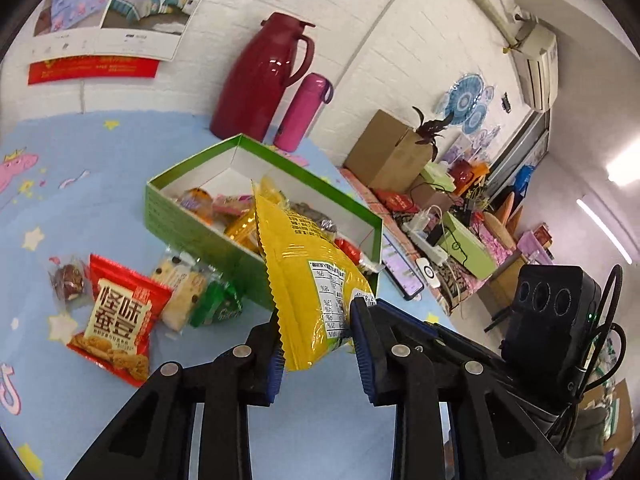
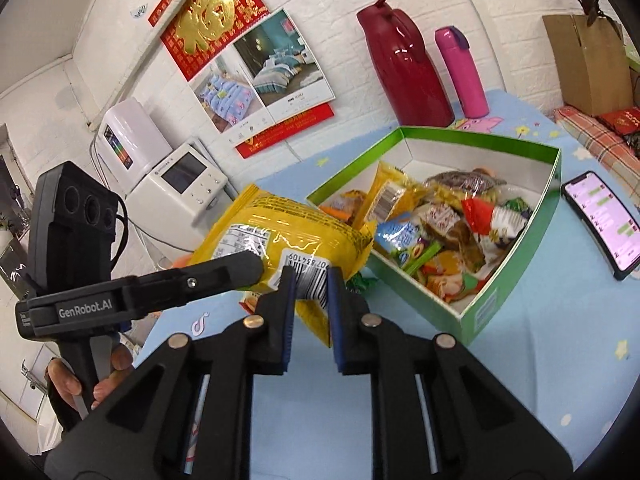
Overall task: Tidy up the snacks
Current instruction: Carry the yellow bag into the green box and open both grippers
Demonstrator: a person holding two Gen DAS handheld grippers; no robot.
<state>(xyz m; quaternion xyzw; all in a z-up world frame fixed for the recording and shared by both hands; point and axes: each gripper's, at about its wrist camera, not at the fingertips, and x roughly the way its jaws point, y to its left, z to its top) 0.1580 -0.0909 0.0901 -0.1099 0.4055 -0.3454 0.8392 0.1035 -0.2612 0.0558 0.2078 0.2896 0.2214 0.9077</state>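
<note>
White brick wall, blue cartoon-print worktop (image 1: 100,160). Left gripper (image 1: 316,336) jaws pinch the yellow snack bag (image 1: 308,264) at its lower end, bag lifted at centre frame. In the right wrist view the right gripper (image 2: 311,280) jaws are closed on the same bag's barcode corner. Green box (image 2: 516,292), right of centre, already holds many snacks. Best to carry the bag over the rim, lower it flat, free one grip first. Red snack packet (image 1: 116,316) and small sweets wait lower left.
</note>
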